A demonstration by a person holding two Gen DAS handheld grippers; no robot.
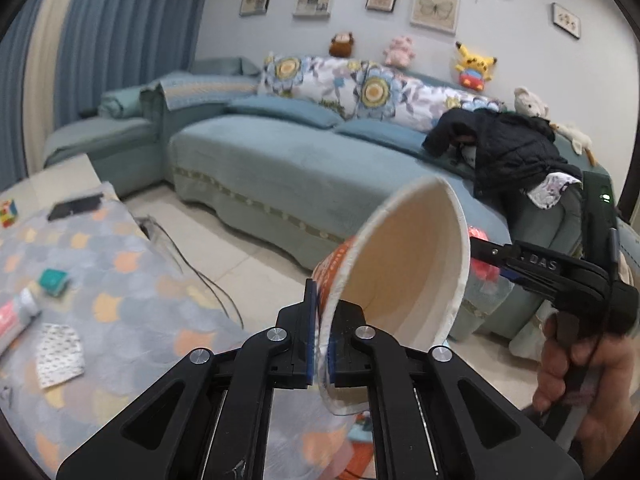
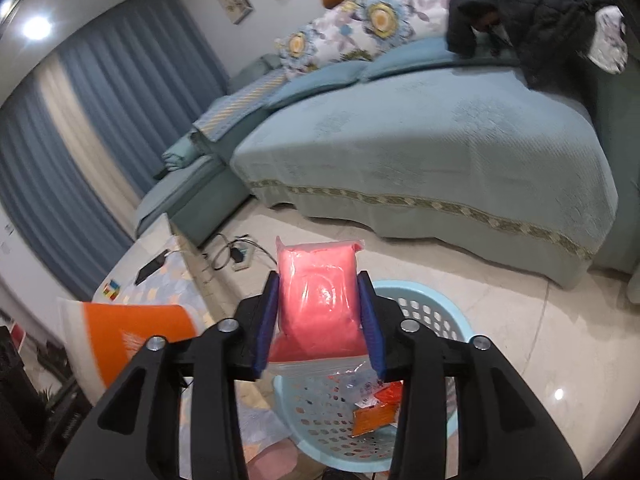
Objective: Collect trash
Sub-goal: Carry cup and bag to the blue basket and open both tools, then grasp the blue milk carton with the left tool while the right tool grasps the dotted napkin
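An orange and white paper cup tilts mouth-up in front of my left gripper. Its thin wall stands between the pads, one inside the cup and one outside, and the jaws look slightly apart, so the hold is loose. Seen from the right wrist, the cup is a blur at the left. My right gripper has a soft pink plastic bag between its blue pads, which touch both of its sides. It hangs above a light blue perforated basket. A hand holds that right gripper.
An orange wrapper and clear plastic lie in the basket. The patterned tablecloth carries a tube, a foil pack, a teal item and a phone. A blue sofa with a black jacket stands beyond. Cables lie on the floor.
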